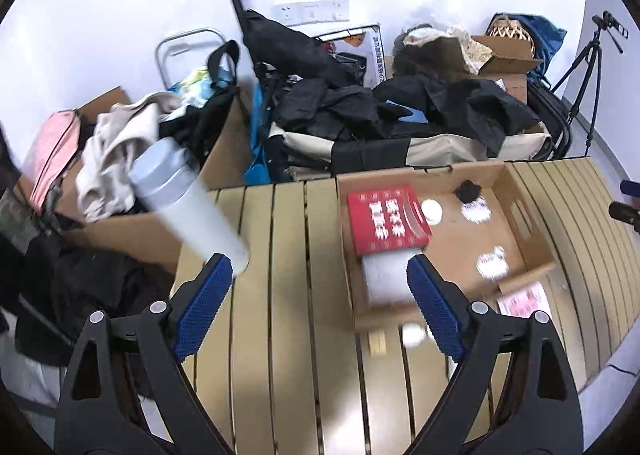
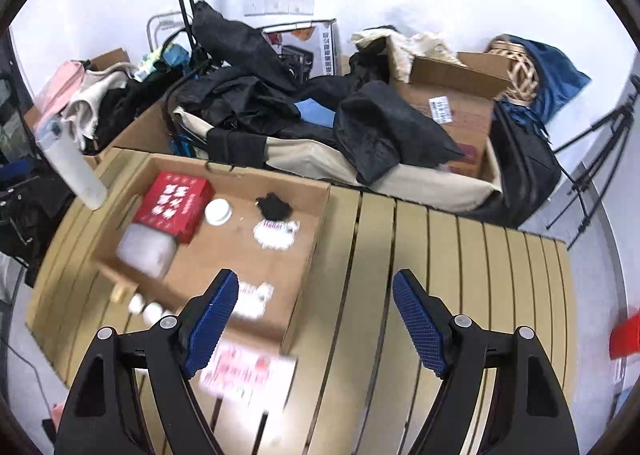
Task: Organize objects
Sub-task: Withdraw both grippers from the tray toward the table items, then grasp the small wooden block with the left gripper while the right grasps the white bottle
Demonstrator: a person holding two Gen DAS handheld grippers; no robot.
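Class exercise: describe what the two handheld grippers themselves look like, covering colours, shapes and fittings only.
Both the left gripper and right gripper look alike: black plastic triangular linkage arms with cut-outs, round silver pivot pins, and jaws faced with blue textured rubbery pads. No cables, markings or sleeves are visible.

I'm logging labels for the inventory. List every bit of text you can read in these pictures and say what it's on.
No text reads clearly.
Red box: white characters, too blurred to read.
White packet in the cardboard tray: dark lettering, blurred.
Pink-and-white sheet: red print, blurred.
White box by the wall: a column of characters, too small.
Label on the brown carton: too small.
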